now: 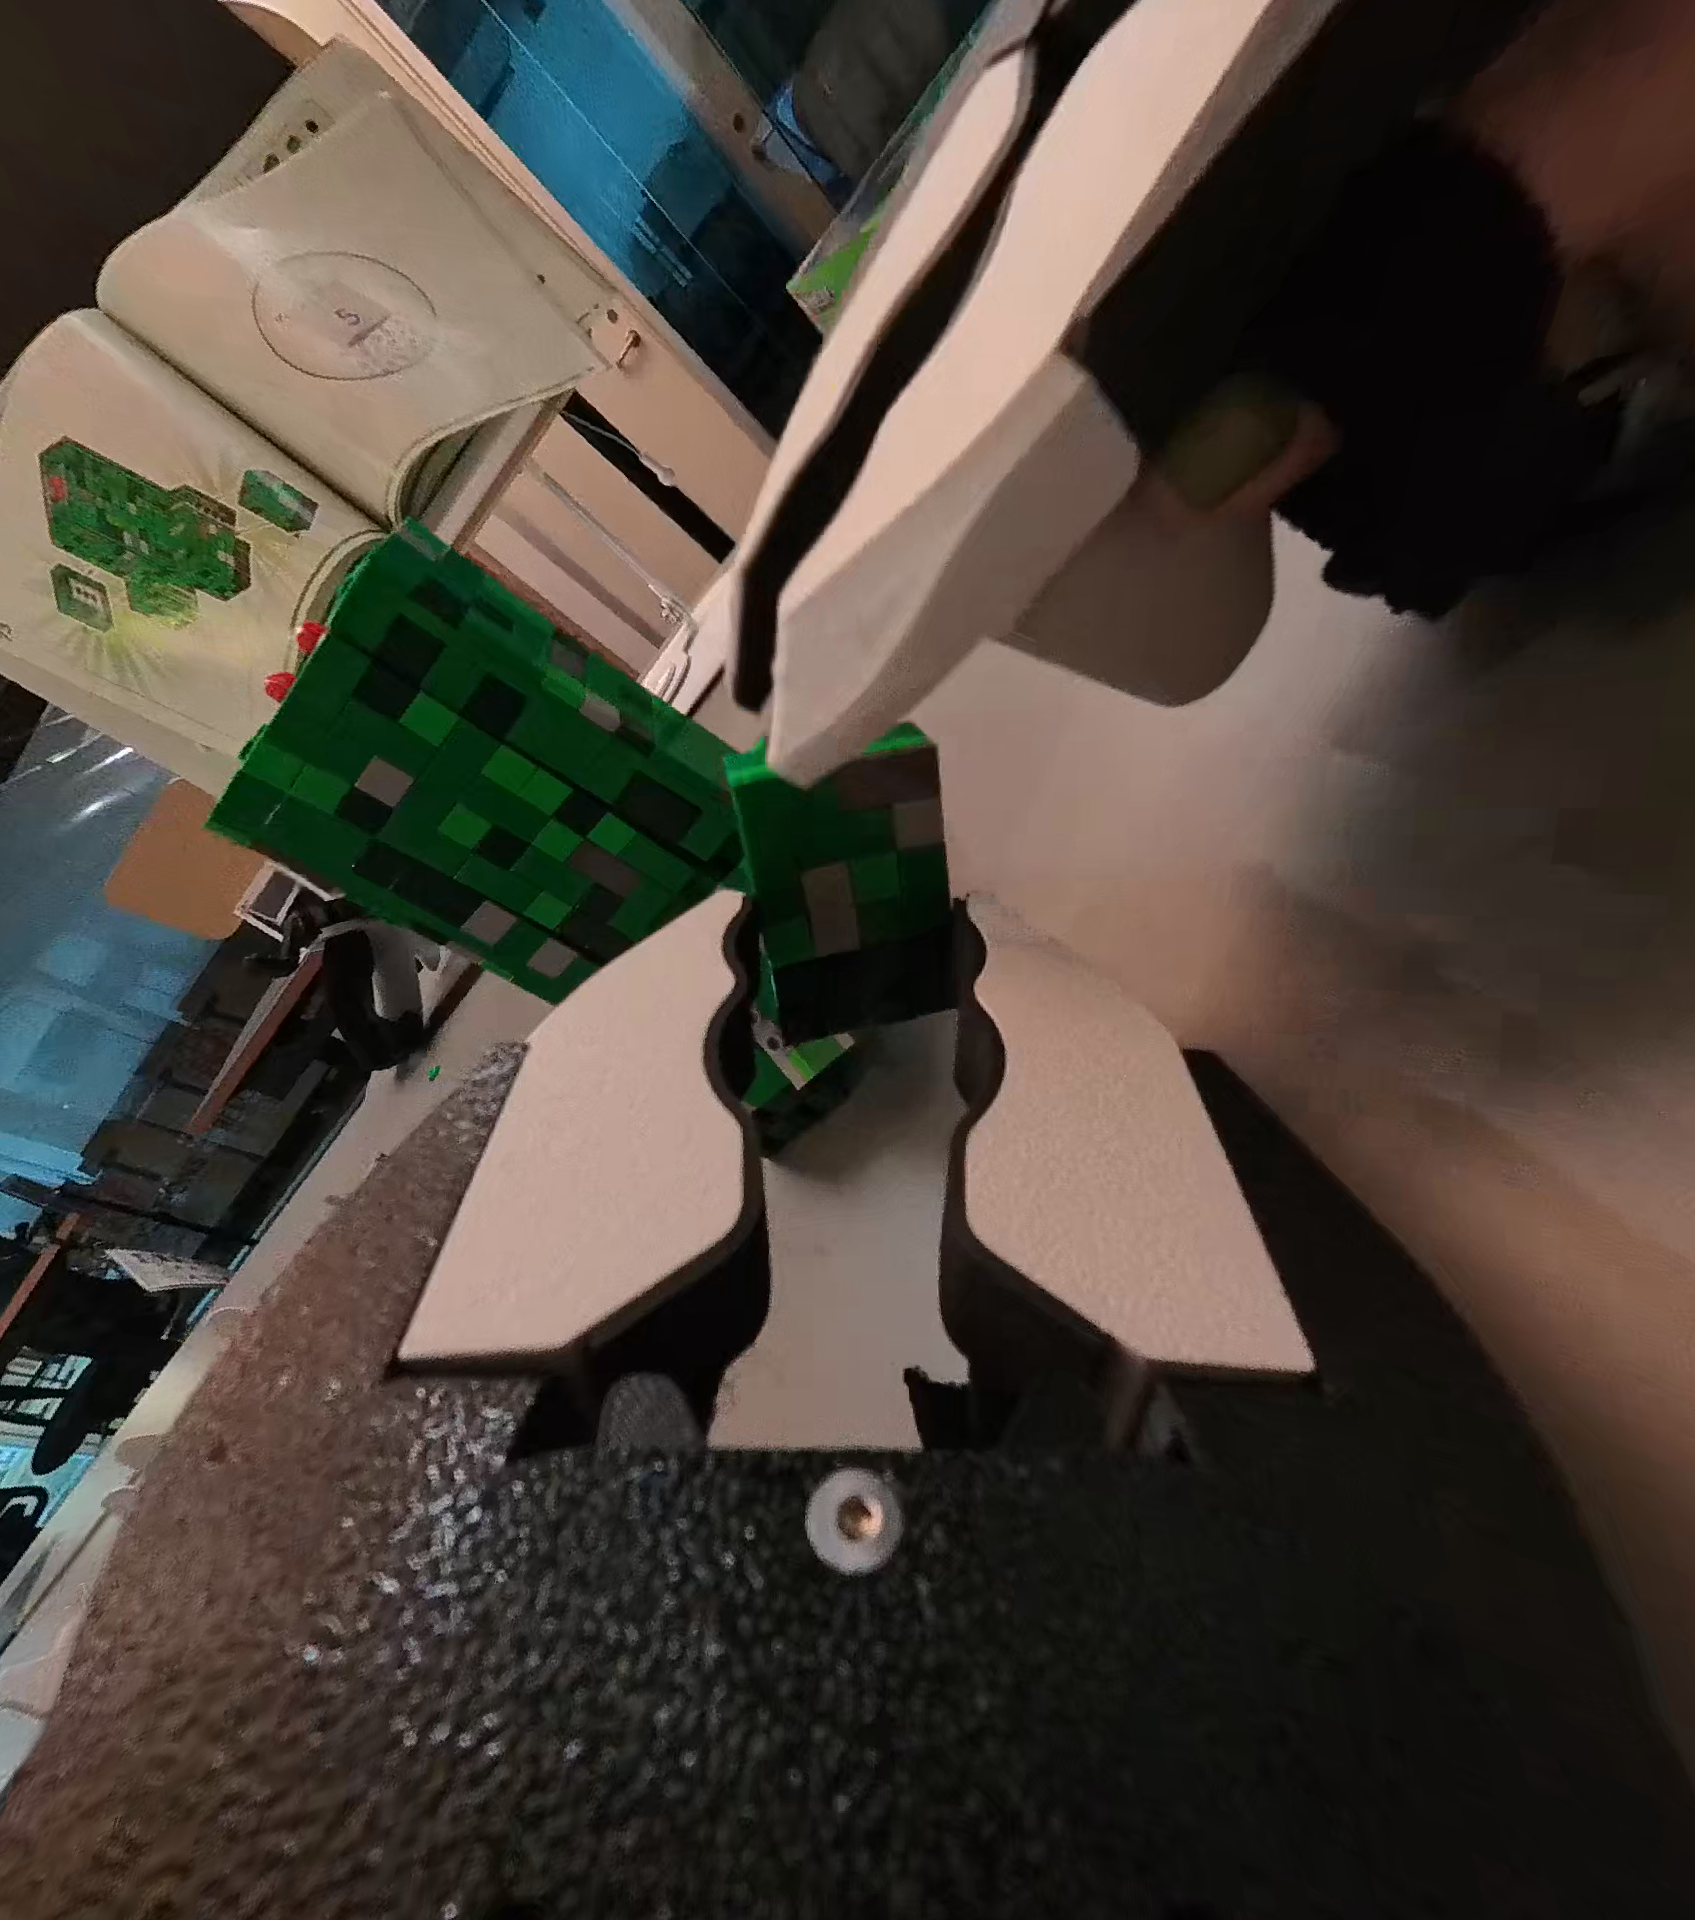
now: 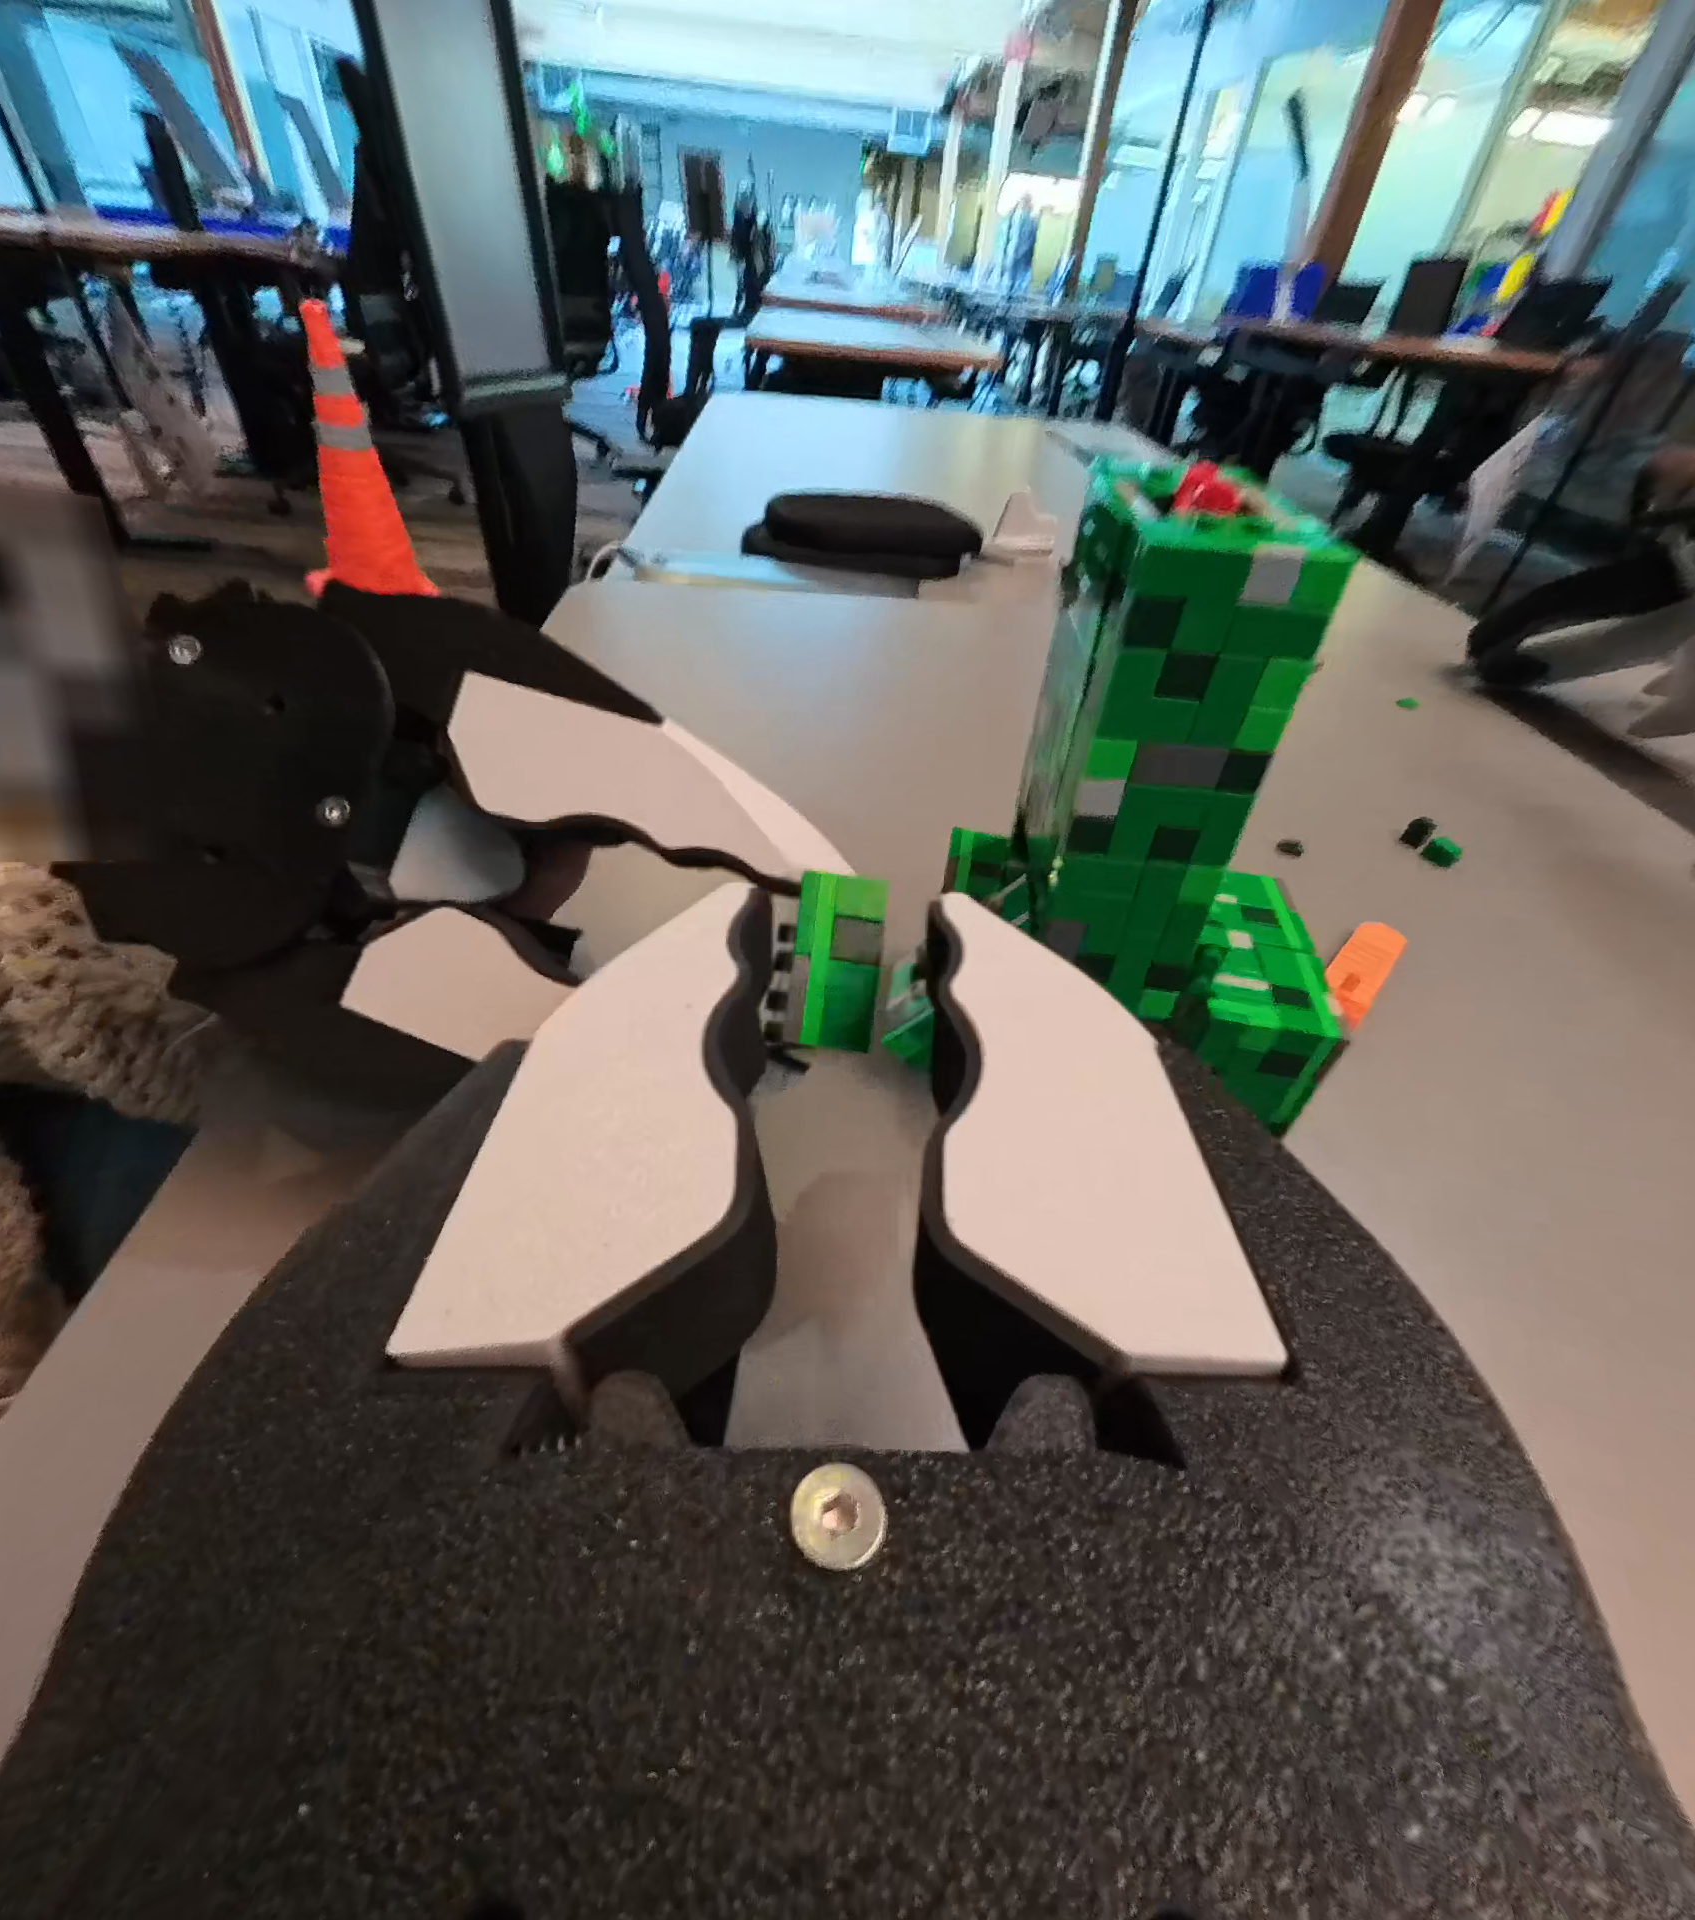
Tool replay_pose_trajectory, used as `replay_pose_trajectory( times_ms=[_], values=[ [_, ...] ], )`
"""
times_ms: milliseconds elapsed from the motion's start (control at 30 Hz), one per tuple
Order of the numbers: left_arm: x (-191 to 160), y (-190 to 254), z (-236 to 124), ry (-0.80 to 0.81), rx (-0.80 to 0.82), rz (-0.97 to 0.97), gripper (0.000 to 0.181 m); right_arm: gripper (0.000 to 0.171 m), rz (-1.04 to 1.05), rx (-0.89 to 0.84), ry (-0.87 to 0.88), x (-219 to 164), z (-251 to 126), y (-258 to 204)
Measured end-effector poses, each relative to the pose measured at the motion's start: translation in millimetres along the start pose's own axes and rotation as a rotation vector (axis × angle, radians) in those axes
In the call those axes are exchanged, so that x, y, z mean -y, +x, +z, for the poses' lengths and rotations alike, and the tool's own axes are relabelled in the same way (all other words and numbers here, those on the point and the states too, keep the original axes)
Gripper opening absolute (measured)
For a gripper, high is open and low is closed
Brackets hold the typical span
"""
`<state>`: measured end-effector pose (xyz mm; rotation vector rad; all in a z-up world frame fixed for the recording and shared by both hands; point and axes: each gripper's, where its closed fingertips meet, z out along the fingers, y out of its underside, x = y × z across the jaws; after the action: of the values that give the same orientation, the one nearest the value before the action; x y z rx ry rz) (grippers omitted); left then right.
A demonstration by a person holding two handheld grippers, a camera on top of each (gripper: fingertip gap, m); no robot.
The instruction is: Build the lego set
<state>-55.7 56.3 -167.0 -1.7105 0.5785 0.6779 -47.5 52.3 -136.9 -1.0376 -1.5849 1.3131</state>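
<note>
A tall green pixel-patterned lego figure (image 2: 1186, 717) stands on the grey table (image 2: 1497, 1195), with red pieces at its top. It also shows in the left wrist view (image 1: 479, 769). My left gripper (image 1: 853, 925) is shut on a small green block (image 1: 864, 883) just in front of the figure's base. In the right wrist view the left gripper (image 2: 781, 883) comes in from the left with that block (image 2: 838, 966). My right gripper (image 2: 848, 899) is open, its fingers either side of the block. In the left wrist view its tip (image 1: 791, 748) touches the block's top.
An open instruction booklet (image 1: 199, 468) lies beyond the figure. An orange brick separator (image 2: 1368, 966) lies right of the figure's base. A few loose green pieces (image 2: 1435, 847) lie farther right. A black pad (image 2: 864, 530) sits at the table's far end. An orange cone (image 2: 349, 457) stands on the floor. Only a small space, under 4 cm, lies between the two pairs of fingers.
</note>
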Motion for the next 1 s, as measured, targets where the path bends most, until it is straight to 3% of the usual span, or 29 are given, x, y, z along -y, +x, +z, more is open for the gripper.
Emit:
replay_pose_trajectory(
  times_ms=[133,467,1000],
  values=[
    [2,-9,-3,0.04,0.01,-0.087,0.034,0.04,-0.071,-0.064,0.078,11,-5,6],
    [0,-32,-9,0.121,0.006,-0.365,0.034,0.038,-0.184,-0.176,0.18,25,-16,15],
    [2,-36,-12,0.148,0.021,-0.37,0.034,0.042,-0.126,-0.192,0.187,24,-18,23]
  ],
)
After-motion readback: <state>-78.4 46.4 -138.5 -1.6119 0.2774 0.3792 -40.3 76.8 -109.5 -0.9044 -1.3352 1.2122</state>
